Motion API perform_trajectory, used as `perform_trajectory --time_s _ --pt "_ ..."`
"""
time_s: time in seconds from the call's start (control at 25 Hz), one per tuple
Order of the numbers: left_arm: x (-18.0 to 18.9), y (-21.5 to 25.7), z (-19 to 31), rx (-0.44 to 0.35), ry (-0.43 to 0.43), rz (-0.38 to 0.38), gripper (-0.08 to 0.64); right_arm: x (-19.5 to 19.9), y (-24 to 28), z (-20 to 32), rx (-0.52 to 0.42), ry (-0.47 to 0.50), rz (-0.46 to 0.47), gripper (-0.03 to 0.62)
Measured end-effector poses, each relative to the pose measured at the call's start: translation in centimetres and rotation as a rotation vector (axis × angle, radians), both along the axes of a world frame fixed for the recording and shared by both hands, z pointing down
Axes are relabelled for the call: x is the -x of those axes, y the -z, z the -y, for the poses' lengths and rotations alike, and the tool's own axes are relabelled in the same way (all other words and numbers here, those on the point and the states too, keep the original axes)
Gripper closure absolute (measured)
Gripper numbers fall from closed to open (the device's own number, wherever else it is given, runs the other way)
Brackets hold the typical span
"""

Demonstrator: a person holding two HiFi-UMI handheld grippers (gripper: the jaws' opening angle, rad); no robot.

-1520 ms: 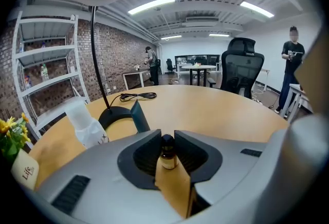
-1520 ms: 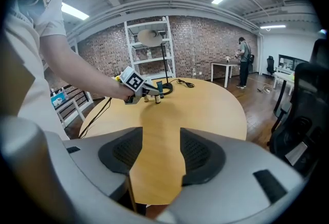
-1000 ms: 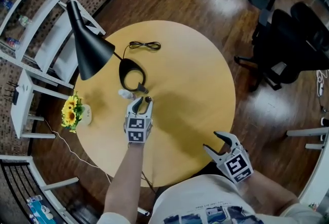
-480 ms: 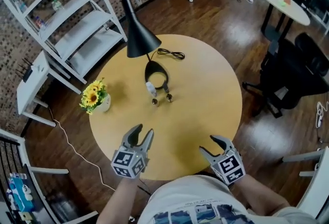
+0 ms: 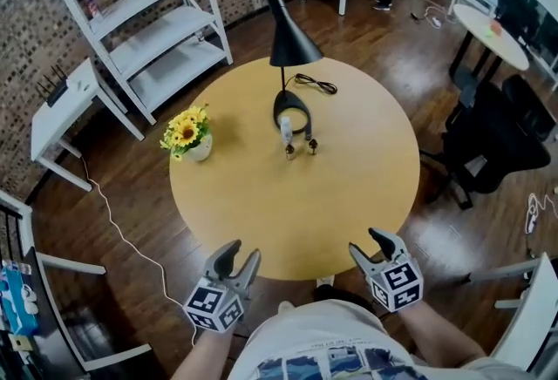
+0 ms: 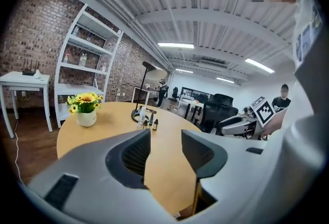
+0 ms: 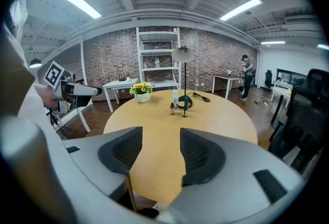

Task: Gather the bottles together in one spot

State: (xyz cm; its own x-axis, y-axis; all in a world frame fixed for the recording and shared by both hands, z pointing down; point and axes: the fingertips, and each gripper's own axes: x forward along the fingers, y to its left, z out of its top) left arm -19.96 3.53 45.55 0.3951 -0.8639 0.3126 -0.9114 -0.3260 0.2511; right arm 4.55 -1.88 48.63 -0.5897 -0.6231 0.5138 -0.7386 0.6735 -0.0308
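Three bottles stand close together by the lamp base (image 5: 292, 114) on the round wooden table (image 5: 296, 195): a white bottle (image 5: 285, 126) and two small dark bottles (image 5: 290, 152) (image 5: 311, 145). The right gripper view shows the white bottle (image 7: 175, 98) behind the dark pair (image 7: 172, 109) (image 7: 184, 111). In the left gripper view the bottles (image 6: 146, 122) look small and far off. My left gripper (image 5: 241, 253) (image 6: 165, 146) hangs off the table's near edge, open and empty. My right gripper (image 5: 366, 243) (image 7: 160, 151) is open and empty at the near right edge.
A yellow flower pot (image 5: 188, 134) sits at the table's left. The black lamp (image 5: 288, 38) and its coiled cord (image 5: 316, 84) are at the back. A white shelf rack (image 5: 139, 12), a white side table (image 5: 65, 112) and a black office chair (image 5: 497, 139) surround the table.
My left gripper has drawn back from the bottles by the lamp base to the near table edge. The view has pulled back and widened. The right gripper stays near the front edge.
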Motion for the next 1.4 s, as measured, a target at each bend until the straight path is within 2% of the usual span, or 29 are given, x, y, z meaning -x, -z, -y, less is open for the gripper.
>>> perform_trajectory --time_s 0.2,0.6,0.84,1.08,1.4 --pt "0.9 0.4 -4.0 -0.011 -0.028 -0.012 0.393 1.1 0.7 -4.9 -0.013 -0.022 -0.043 0.336" --pt "1.8 0.0 -11.2 0.006 -0.061 -0.016 0.391 1.7 1.8 -12.5 -0.027 -0.072 -0.059 0.336" --pt "2.1 0.4 -13.3 -0.01 -0.061 -0.065 0.371 1.8 2.3 -14.4 -0.043 -0.082 -0.057 0.336" --pt "2.7 1.3 -14.1 -0.053 -0.055 -0.015 0.371 1.8 3.0 -14.7 -0.054 -0.107 -0.044 0.339" --pt "2.8 1.2 -14.5 -0.049 -0.053 -0.007 0.371 2.0 3.1 -15.1 -0.064 -0.096 -0.076 0.341"
